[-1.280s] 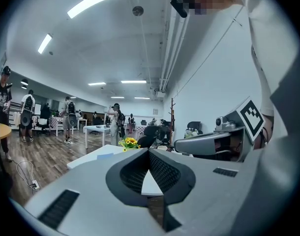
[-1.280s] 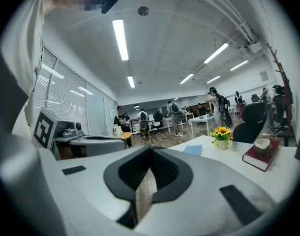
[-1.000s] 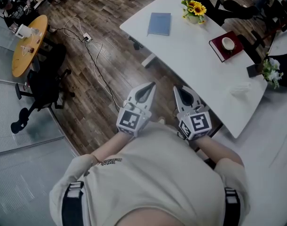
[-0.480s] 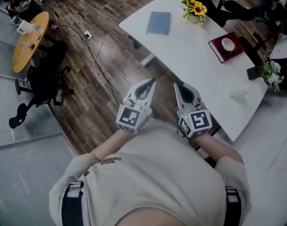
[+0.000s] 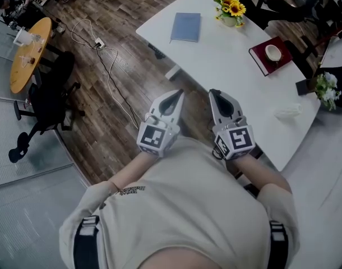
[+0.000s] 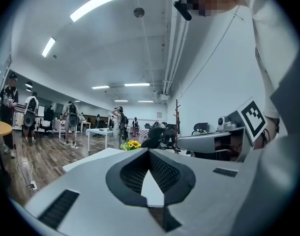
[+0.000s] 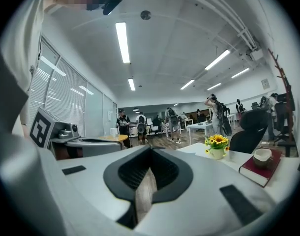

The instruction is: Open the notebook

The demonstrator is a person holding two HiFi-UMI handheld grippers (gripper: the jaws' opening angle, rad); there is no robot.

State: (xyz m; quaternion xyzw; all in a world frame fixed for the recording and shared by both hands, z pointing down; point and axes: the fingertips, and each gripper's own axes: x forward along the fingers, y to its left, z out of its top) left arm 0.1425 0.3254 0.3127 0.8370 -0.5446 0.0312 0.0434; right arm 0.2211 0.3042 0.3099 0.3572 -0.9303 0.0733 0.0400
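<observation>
Left claw [image 5: 177, 96]: jaws shut together, nothing held. Right claw [image 5: 215, 95]: same, pads meeting, empty. The two are held side by side just in front of the person's chest and point towards the far side of the scene. The left is over the wooden floor; the right is at the near left edge of the white oblong table [image 5: 232, 72].

Key relation: the closed blue-grey rectangular notebook [image 5: 185, 27] lies flat on the far left end of the table, well apart from both claws and almost straight beyond them. Its long axis runs near-to-far, roughly in line with the way the claws point, so its short edges face near and far. It sits a little to the left claw's side of the gap, so I judge the left claw the nearer, by little. Which long edge is the spine: cannot tell.

Count:
- claws: 2
- notebook: 1
- dark red hardback book [image 5: 259, 60]: 1, far right, carrying 1 white cup [image 5: 272, 52]
- small pot of yellow sunflowers [image 5: 231, 11]: 1, right of the notebook
- white crumpled object [image 5: 287, 111]: 1, near right

Cover not yet lifted; an approach is needed first.
</observation>
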